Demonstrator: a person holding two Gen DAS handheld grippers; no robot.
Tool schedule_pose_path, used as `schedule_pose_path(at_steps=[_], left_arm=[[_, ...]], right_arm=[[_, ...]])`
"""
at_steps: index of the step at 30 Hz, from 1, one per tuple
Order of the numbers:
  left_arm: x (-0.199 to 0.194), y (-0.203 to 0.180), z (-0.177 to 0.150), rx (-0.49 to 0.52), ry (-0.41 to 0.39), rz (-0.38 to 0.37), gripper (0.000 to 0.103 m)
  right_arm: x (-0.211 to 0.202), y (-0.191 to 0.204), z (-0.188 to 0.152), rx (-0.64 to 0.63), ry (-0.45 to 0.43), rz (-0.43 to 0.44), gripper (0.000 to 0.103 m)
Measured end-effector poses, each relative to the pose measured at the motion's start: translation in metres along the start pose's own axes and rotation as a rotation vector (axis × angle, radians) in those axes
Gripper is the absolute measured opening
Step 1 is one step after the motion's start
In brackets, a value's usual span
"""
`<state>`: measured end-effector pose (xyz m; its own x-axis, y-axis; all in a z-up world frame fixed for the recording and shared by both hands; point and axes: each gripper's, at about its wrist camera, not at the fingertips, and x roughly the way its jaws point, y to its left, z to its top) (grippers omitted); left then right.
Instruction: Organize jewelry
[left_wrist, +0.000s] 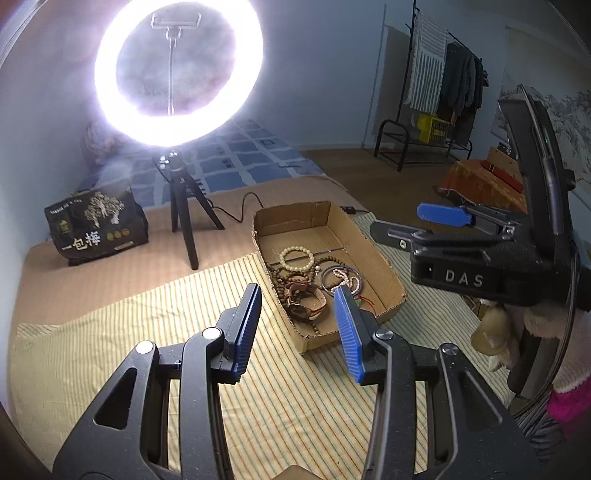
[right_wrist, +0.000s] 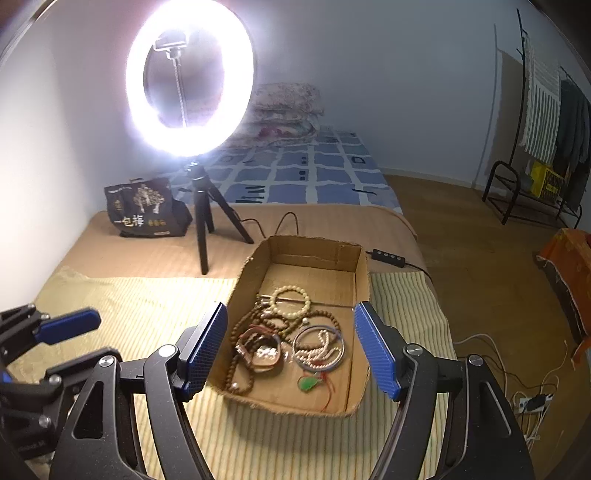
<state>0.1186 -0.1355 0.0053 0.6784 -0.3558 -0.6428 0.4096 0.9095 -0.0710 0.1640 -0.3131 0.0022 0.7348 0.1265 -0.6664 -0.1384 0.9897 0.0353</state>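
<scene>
A shallow cardboard box (left_wrist: 384, 269) (right_wrist: 364, 273) lies on a striped yellow cloth (left_wrist: 110, 332) (right_wrist: 147, 306). Inside lie a cream bead bracelet (left_wrist: 296, 256) (right_wrist: 290, 300), brown bead strings (right_wrist: 243, 384), a watch (left_wrist: 304, 308) (right_wrist: 264, 354), a bangle with pearl beads (left_wrist: 341, 277) (right_wrist: 319, 349) and a green pendant (right_wrist: 309, 384). My left gripper (left_wrist: 299, 291) is open and empty, in front of the box; it also shows in the right wrist view (right_wrist: 70, 325). My right gripper (right_wrist: 290, 310) is open and empty above the box's near end; it also shows in the left wrist view (left_wrist: 443, 214).
A lit ring light on a black tripod (left_wrist: 181, 206) (right_wrist: 201, 221) stands behind the cloth, its cable and controller (right_wrist: 386, 255) near the box. A black bag (left_wrist: 96, 229) (right_wrist: 146, 208) sits at back left. A clothes rack (left_wrist: 436, 92) stands at right.
</scene>
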Motion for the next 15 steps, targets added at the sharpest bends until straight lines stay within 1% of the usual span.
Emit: schedule_pose_path(at_steps=[2,3,4,6,9,11,12,15], left_arm=[[-0.007,0.0,-0.003,0.003,-0.012,0.009,0.045],[-0.01,0.001,-0.004,-0.001,-0.018,0.01,0.051],[-0.013,0.003,-0.007,-0.007,-0.024,0.011,0.053],[-0.016,0.004,-0.01,-0.014,-0.025,0.011,0.053],[-0.021,0.007,-0.015,-0.018,-0.036,0.025,0.054],[-0.025,0.009,-0.017,-0.023,-0.046,0.033,0.063],[-0.026,0.01,-0.018,-0.028,-0.052,0.037,0.069],[-0.029,0.01,-0.019,-0.023,-0.059,0.054,0.077]], right_arm=[[-0.005,0.003,-0.002,-0.003,-0.008,-0.001,0.071],[-0.01,0.005,-0.004,-0.005,-0.015,-0.003,0.071],[-0.013,0.006,-0.005,-0.006,-0.02,-0.003,0.072],[-0.019,0.009,-0.008,-0.004,-0.034,-0.004,0.077],[-0.026,0.01,-0.013,0.003,-0.047,0.0,0.078],[-0.028,0.011,-0.016,0.002,-0.051,-0.002,0.078],[-0.029,0.012,-0.018,0.001,-0.053,-0.001,0.079],[-0.032,0.018,-0.019,-0.015,-0.058,0.01,0.079]])
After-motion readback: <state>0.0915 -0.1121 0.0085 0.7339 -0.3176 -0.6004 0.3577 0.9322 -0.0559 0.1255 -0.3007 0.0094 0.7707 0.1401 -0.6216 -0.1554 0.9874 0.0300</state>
